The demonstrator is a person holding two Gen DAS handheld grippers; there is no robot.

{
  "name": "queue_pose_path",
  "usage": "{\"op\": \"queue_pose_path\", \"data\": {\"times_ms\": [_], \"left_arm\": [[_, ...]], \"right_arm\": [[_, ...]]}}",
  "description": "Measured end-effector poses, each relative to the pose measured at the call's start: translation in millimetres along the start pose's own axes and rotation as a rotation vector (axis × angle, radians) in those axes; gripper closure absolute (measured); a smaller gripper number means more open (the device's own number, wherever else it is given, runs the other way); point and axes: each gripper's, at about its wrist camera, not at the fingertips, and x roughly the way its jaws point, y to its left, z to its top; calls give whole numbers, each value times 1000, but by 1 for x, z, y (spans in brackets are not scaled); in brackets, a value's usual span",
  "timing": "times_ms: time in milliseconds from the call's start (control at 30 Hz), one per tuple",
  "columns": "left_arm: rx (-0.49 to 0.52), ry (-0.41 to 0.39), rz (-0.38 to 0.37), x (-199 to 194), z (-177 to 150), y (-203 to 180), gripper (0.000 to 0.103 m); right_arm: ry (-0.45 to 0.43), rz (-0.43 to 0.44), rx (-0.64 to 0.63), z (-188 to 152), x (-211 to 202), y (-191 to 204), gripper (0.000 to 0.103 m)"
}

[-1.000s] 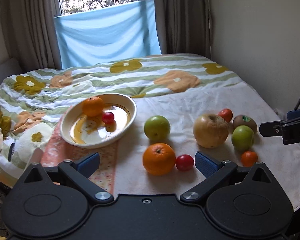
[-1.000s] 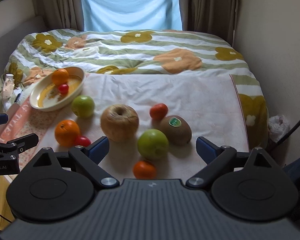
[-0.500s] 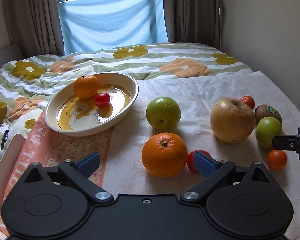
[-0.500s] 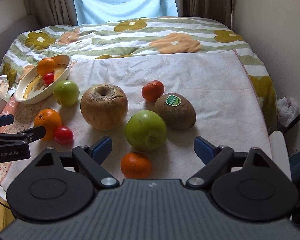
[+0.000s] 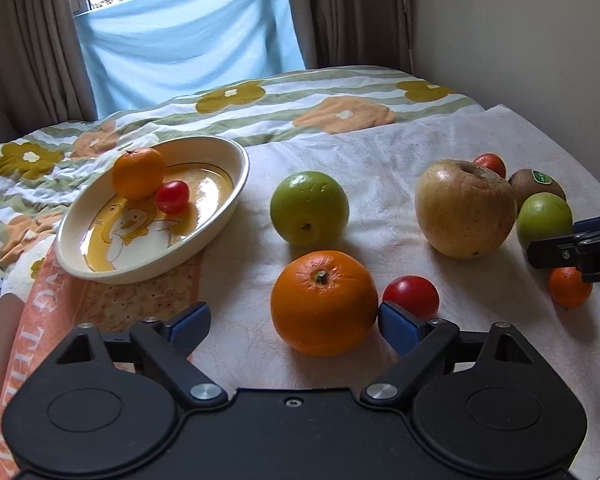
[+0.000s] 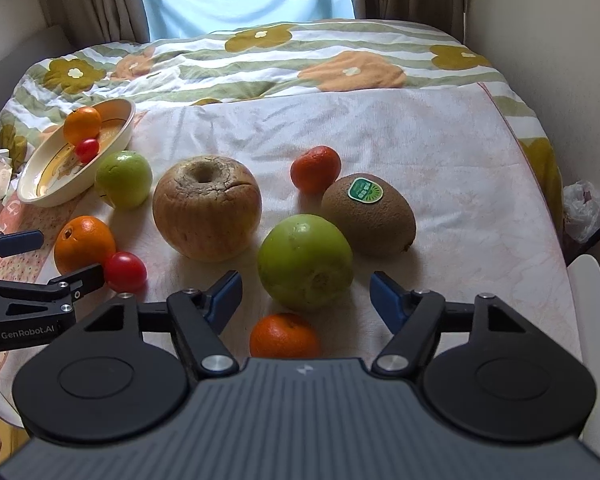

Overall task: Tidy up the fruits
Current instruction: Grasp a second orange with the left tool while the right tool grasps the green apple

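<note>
A large orange (image 5: 324,302) lies on the white cloth between the fingers of my left gripper (image 5: 292,322). Its jaws are closing; the right pad is near the peel and the left pad stands apart. A red tomato (image 5: 410,296) sits just right of the orange. My right gripper (image 6: 305,295) straddles the near side of a green apple (image 6: 306,260), jaws closing, pads clear of it. A small mandarin (image 6: 284,334) lies under it. The cream bowl (image 5: 228,208) at the left holds a mandarin (image 5: 140,172) and a cherry tomato (image 5: 173,196).
On the cloth also lie a second green apple (image 5: 308,208), a big yellow-brown apple (image 5: 464,208), a kiwi (image 6: 370,216) and a reddish mandarin (image 6: 316,168). A flowered quilt (image 6: 260,60) covers the bed behind. A wall runs along the right, and a plastic bag (image 6: 584,208) lies beside the bed.
Both grippers have come down and closer to the fruit, and their jaws have narrowed. The orange now lies between the left fingers, the green apple between the right ones.
</note>
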Motion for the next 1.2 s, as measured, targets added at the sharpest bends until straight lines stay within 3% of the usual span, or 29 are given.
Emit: {"op": "queue_pose_path", "data": {"times_ms": [300, 733, 800, 1200], "left_arm": [[32, 20, -85, 10, 3, -3, 39], [-1, 32, -72, 6, 1, 1, 40], [-13, 33, -70, 3, 0, 3, 40], [-104, -2, -51, -40, -3, 7, 40]], "right_arm": [[4, -17, 15, 5, 4, 2, 21], [6, -33, 28, 9, 14, 4, 27], [11, -35, 28, 10, 16, 4, 33], [10, -26, 21, 16, -6, 6, 34]]}}
